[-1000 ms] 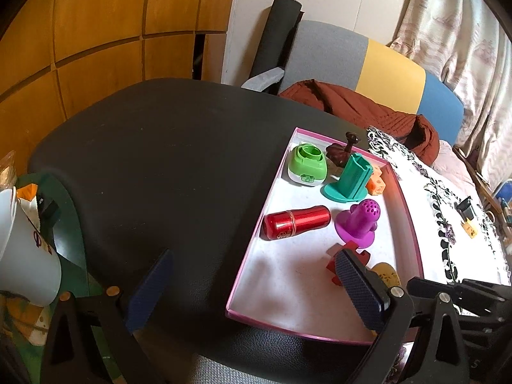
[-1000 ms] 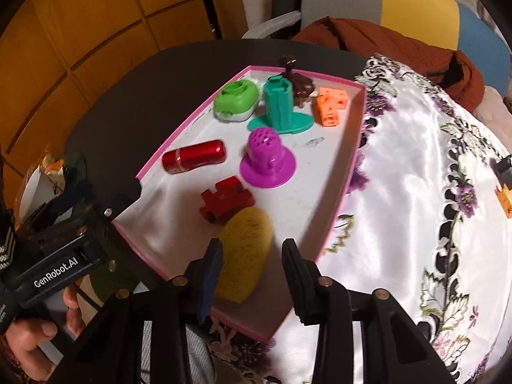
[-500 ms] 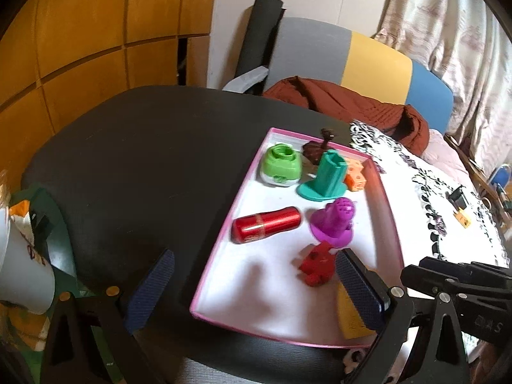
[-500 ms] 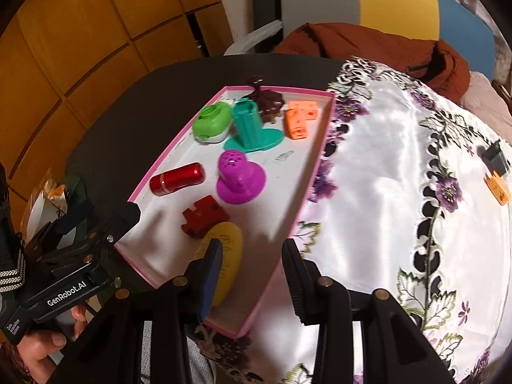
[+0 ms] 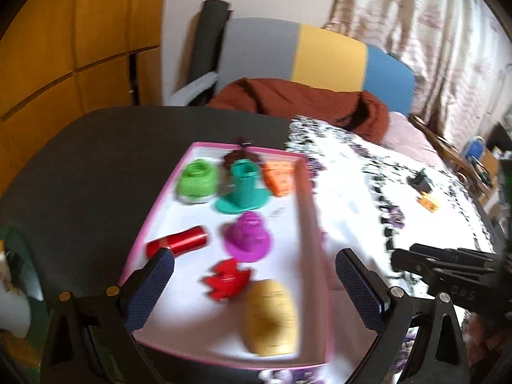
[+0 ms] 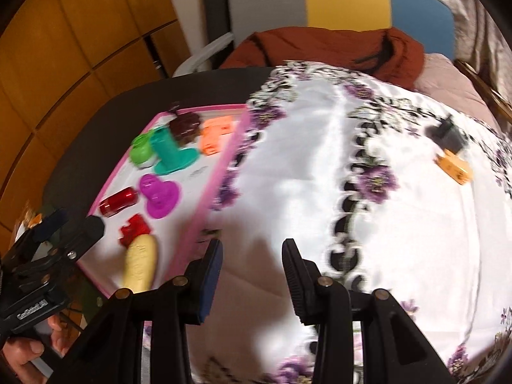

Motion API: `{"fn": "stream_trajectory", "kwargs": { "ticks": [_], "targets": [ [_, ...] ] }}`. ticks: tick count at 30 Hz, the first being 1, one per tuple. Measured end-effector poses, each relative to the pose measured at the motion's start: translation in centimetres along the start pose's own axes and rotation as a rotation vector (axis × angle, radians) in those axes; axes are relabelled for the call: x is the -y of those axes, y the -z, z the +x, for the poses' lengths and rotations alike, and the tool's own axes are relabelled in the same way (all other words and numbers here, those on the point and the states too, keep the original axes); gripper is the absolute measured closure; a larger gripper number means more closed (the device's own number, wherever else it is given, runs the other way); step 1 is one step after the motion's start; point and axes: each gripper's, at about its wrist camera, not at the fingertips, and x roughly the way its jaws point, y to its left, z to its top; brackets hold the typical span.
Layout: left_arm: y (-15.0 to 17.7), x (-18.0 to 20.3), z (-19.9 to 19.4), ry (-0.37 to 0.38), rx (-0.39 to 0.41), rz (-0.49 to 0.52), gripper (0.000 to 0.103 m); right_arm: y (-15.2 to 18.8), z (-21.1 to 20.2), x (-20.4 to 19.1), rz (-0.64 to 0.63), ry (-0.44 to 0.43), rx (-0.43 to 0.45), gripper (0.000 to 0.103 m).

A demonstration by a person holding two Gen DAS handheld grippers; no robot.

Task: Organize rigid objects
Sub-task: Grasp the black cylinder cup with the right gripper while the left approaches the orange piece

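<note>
A pink-rimmed white tray (image 5: pixel 312 224) (image 6: pixel 220 172) on the black table holds a green piece (image 5: pixel 196 180), a teal piece (image 5: pixel 243 192), an orange block (image 5: pixel 279 177), a purple piece (image 5: pixel 248 240), a red cylinder (image 5: pixel 179 243), a red toy (image 5: pixel 225 280) and a yellow oval (image 5: pixel 270 316) (image 6: pixel 140 264). My left gripper (image 5: pixel 254 291) is open and empty over the tray's near end. My right gripper (image 6: pixel 251 275) is open and empty over the flowered white cloth (image 6: pixel 368 192). A black object (image 6: pixel 446 134) and a small orange block (image 6: pixel 454 168) lie on the cloth at far right.
A chair (image 5: pixel 304 54) with grey, yellow and blue back and a brown cloth (image 5: pixel 304 102) stands behind the table. Yellow wood panels (image 5: pixel 64 48) fill the left. A white cup (image 5: pixel 12 304) sits at the left edge. The other gripper shows at the right in the left wrist view (image 5: pixel 448 272).
Both grippers have swung to the right. The yellow oval now lies free in the tray, left of my right gripper, which hangs over the cloth. My left gripper now frames the tray.
</note>
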Motion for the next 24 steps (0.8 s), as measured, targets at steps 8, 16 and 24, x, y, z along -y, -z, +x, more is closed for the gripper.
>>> {"fn": "stream_trajectory", "kwargs": {
  "ticks": [8,16,24],
  "targets": [
    [-0.2,7.0,0.8,0.140,-0.029,0.140,0.002,0.2,-0.3,7.5,0.124,0.091,-0.017,0.064],
    [0.3,11.6,2.0,0.202,-0.079,0.215,0.001,-0.3,-0.5,18.2,0.357,0.181,-0.020,0.064],
    [0.4,15.1,4.0,0.227,-0.120,0.264,0.001,-3.1,-1.0,26.5,0.468,0.301,0.048,0.064]
  ]
}}
